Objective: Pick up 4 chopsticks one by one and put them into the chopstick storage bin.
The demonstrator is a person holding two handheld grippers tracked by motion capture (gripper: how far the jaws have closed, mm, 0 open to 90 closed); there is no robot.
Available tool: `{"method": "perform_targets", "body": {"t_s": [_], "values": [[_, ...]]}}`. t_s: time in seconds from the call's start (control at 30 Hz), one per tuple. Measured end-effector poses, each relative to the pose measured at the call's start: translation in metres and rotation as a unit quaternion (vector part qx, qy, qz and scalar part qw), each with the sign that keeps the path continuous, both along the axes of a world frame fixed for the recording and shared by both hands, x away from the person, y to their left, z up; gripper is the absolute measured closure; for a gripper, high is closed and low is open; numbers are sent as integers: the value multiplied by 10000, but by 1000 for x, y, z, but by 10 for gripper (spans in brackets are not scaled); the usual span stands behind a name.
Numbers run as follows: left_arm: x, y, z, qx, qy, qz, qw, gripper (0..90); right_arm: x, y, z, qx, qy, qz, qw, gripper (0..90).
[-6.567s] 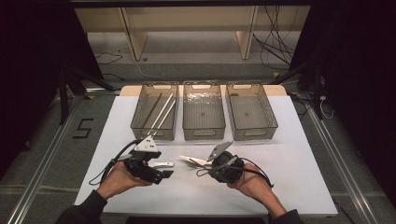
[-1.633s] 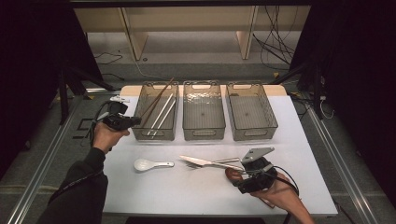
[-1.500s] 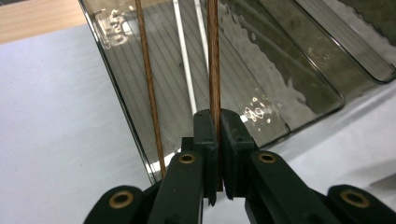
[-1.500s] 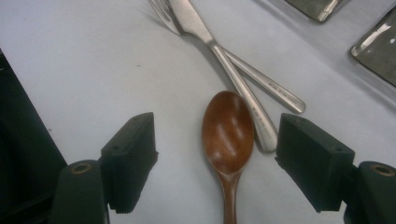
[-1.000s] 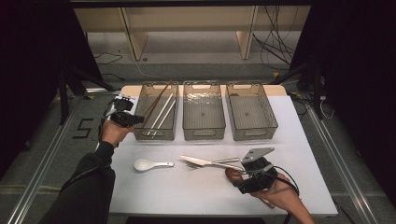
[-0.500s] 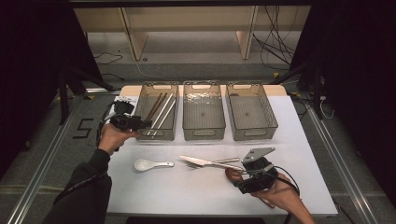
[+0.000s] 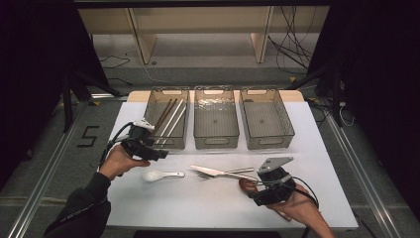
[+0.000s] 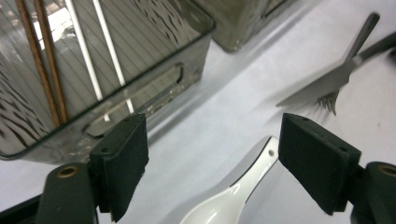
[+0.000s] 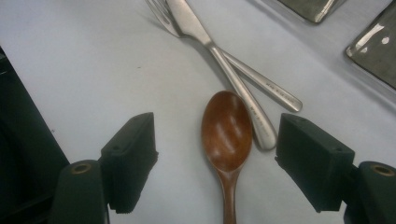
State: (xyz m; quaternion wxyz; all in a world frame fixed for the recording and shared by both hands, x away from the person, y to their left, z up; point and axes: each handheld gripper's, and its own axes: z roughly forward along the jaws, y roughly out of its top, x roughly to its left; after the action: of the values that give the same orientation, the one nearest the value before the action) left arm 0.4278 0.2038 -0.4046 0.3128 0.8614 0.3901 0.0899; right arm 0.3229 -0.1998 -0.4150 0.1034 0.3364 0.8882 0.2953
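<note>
Chopsticks (image 7: pixel 168 117) lie sorted in the leftmost bin (image 7: pixel 150 106); left gripper (image 7: pixel 157 151), jaws just opened with nothing between, hangs over the white spoon (image 7: pixel 157 174) on the tabletop (image 7: pixel 198 203); right gripper (image 7: pixel 251 188), jaws spread, straddles the wooden spoon (image 9: pixel 227 131) beside knife (image 7: pixel 208 171) and fork (image 7: pixel 237 171).

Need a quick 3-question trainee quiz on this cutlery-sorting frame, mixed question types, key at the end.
1. True or false: the left bin already holds chopsticks.
2. Which utensil lies on the table between the open jaws of the right hand-held gripper? A) white spoon B) wooden spoon C) fork
3. Fill in: the left hand-held gripper has just been opening, nothing clamped; the utensil lying nearest below it is the ____.

Key
1. True; two brown and two white sticks lie in it.
2. B, the wooden spoon, beside the knife and fork.
3. White spoon.
</note>
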Motion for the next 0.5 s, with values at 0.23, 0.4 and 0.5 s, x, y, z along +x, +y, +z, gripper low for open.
{"method": "perform_targets", "body": {"t_s": [0.23, 0.4, 0.5], "values": [[-14, -6, -5, 83, 16, -225, 9997, 207, 0, -2, -1, -59, 57, -63, 9999, 293], [-21, -11, -8, 253, 2, -424, 9988, 198, 1, -3, -2, -77, 83, -91, 9999, 293], [-24, -14, -11, 368, 17, -535, 9979, 196, 1, -4, -2, -87, 99, -84, 9999, 292]]}}
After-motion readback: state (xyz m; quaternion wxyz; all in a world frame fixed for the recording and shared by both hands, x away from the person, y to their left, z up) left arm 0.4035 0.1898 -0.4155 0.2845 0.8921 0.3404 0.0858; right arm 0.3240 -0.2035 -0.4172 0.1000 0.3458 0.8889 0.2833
